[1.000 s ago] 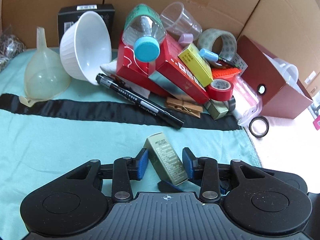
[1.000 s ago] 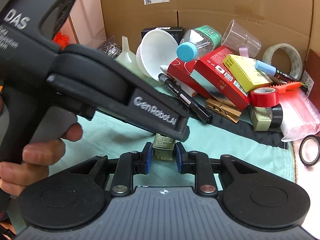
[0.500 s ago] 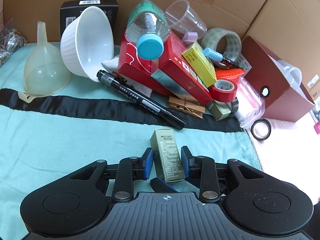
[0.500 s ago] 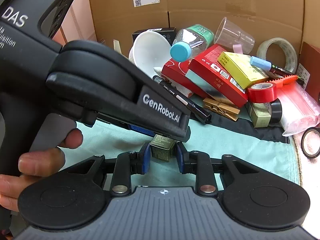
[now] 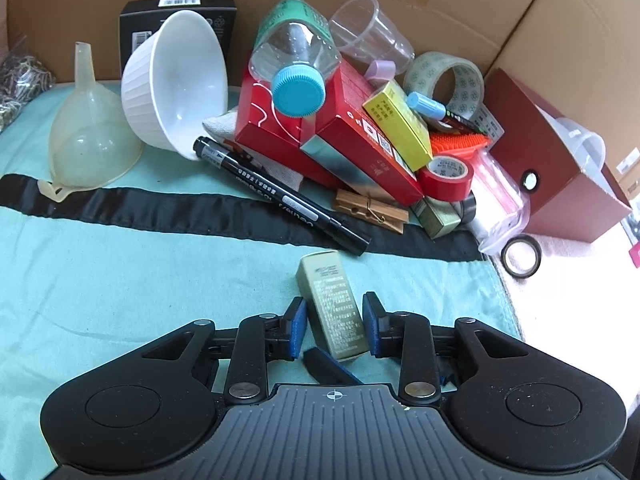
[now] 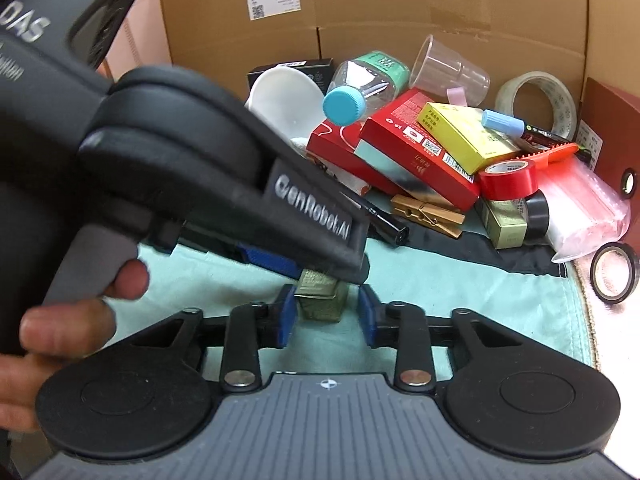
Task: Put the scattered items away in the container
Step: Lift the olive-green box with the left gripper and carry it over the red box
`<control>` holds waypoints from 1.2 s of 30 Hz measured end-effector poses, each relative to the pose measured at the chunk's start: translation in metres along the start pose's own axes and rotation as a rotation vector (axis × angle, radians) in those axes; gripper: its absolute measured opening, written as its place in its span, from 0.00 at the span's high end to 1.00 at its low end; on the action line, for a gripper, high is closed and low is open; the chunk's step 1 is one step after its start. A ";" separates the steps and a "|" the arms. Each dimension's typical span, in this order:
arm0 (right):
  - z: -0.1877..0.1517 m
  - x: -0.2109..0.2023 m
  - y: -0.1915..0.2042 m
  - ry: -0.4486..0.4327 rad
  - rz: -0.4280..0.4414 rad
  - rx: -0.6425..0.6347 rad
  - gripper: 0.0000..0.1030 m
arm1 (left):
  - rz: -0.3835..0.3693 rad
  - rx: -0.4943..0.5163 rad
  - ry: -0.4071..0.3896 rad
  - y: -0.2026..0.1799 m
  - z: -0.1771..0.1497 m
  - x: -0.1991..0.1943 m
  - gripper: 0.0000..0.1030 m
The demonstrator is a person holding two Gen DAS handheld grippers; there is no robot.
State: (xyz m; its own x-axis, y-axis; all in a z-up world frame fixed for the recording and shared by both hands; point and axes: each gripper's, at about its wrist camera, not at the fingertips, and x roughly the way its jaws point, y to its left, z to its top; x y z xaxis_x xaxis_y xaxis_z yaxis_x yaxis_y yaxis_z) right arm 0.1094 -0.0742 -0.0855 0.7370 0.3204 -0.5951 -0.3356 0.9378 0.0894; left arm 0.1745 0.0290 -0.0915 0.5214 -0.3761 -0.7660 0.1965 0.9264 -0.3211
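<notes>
Plainly, the small gold box [image 5: 334,310] with fine print lies between both grippers' parted jaws, ungripped.

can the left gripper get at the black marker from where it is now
Probably not straight away: the small gold box sits between the left gripper's open fingers, directly in front of the black marker. Past the box only bare cloth lies before it.

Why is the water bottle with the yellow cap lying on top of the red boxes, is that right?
Not quite: the bottle's cap is blue, not yellow, as the left wrist view shows. The yellow thing nearby is a small box. The water bottle does lie on top of the red boxes.
</notes>
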 end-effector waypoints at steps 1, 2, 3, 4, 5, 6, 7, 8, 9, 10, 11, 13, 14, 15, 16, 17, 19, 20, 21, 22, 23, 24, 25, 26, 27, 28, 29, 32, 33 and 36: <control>0.000 -0.001 0.000 0.001 -0.007 -0.003 0.71 | 0.000 0.001 0.001 -0.001 0.000 0.000 0.72; 0.000 -0.002 0.001 0.002 -0.011 -0.006 0.71 | 0.004 0.008 -0.002 -0.004 -0.001 -0.001 0.72; -0.001 -0.003 0.000 0.003 -0.011 -0.005 0.71 | 0.010 0.014 -0.004 -0.007 -0.003 -0.001 0.72; -0.001 -0.005 -0.001 0.002 -0.008 0.002 0.71 | 0.013 0.018 -0.008 -0.010 -0.004 -0.003 0.72; -0.001 -0.007 -0.002 -0.001 -0.008 0.008 0.71 | 0.014 0.020 -0.013 -0.012 -0.005 -0.004 0.72; -0.001 -0.010 -0.002 -0.008 -0.011 0.008 0.71 | 0.012 0.021 -0.018 -0.015 -0.005 -0.007 0.72; -0.001 -0.013 -0.002 -0.017 -0.015 0.003 0.72 | 0.010 0.024 -0.025 -0.018 -0.005 -0.010 0.72; -0.001 -0.017 -0.002 -0.029 -0.020 -0.001 0.72 | 0.008 0.030 -0.034 -0.022 -0.004 -0.013 0.72; 0.000 -0.021 -0.003 -0.042 -0.023 -0.002 0.71 | 0.008 0.038 -0.045 -0.026 -0.003 -0.017 0.72; 0.002 -0.026 -0.005 -0.057 -0.026 -0.002 0.71 | 0.008 0.047 -0.056 -0.031 -0.003 -0.021 0.72; 0.003 -0.030 -0.006 -0.071 -0.029 0.001 0.71 | 0.007 0.058 -0.068 -0.037 -0.001 -0.025 0.72; 0.006 -0.041 -0.011 -0.102 -0.040 0.009 0.71 | -0.001 0.080 -0.091 -0.049 0.001 -0.033 0.73; 0.008 -0.046 -0.014 -0.117 -0.045 0.013 0.71 | -0.005 0.092 -0.103 -0.055 0.003 -0.036 0.73; 0.011 -0.051 -0.018 -0.132 -0.050 0.018 0.71 | -0.010 0.103 -0.113 -0.062 0.004 -0.039 0.73; 0.012 -0.057 -0.022 -0.147 -0.057 0.023 0.71 | -0.015 0.114 -0.125 -0.069 0.006 -0.041 0.73; 0.014 -0.062 -0.026 -0.161 -0.066 0.026 0.71 | -0.023 0.126 -0.136 -0.077 0.008 -0.044 0.73; 0.018 -0.073 -0.034 -0.191 -0.088 0.032 0.71 | -0.040 0.150 -0.156 -0.092 0.013 -0.047 0.73; 0.019 -0.077 -0.038 -0.205 -0.101 0.035 0.71 | -0.049 0.161 -0.165 -0.100 0.015 -0.049 0.73; 0.021 -0.082 -0.042 -0.220 -0.113 0.038 0.71 | -0.057 0.175 -0.174 -0.108 0.018 -0.050 0.73; 0.023 -0.088 -0.048 -0.235 -0.124 0.041 0.71 | -0.064 0.190 -0.183 -0.117 0.021 -0.051 0.73; 0.024 -0.092 -0.054 -0.250 -0.134 0.045 0.71 | -0.070 0.206 -0.193 -0.126 0.024 -0.052 0.73; 0.026 -0.097 -0.060 -0.264 -0.144 0.050 0.71 | -0.076 0.220 -0.201 -0.135 0.027 -0.052 0.73; 0.027 -0.101 -0.066 -0.276 -0.154 0.055 0.71 | -0.083 0.233 -0.209 -0.143 0.030 -0.052 0.73; 0.030 -0.105 -0.072 -0.288 -0.165 0.058 0.71 | -0.092 0.247 -0.216 -0.153 0.033 -0.051 0.73; 0.032 -0.108 -0.078 -0.299 -0.176 0.062 0.71 | -0.100 0.259 -0.221 -0.161 0.036 -0.050 0.73; 0.034 -0.111 -0.085 -0.309 -0.187 0.067 0.71 | -0.110 0.270 -0.226 -0.170 0.040 -0.049 0.73; 0.037 -0.114 -0.092 -0.318 -0.196 0.075 0.71 | -0.119 0.280 -0.232 -0.178 0.043 -0.048 0.73; 0.044 -0.121 -0.113 -0.342 -0.222 0.088 0.71 | -0.145 0.301 -0.243 -0.200 0.053 -0.042 0.73; 0.045 -0.122 -0.119 -0.348 -0.235 0.087 0.71 | -0.154 0.306 -0.243 -0.206 0.057 -0.038 0.73; 0.050 -0.123 -0.139 -0.357 -0.265 0.092 0.71 | -0.171 0.323 -0.236 -0.225 0.067 -0.026 0.73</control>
State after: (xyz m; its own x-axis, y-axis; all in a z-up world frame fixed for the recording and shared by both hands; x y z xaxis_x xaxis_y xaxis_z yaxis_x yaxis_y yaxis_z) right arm 0.0943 -0.2371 0.0149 0.9521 0.0791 -0.2955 -0.0666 0.9964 0.0519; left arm 0.1725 -0.1685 0.0377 0.6272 -0.5452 -0.5563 0.5265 0.8231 -0.2130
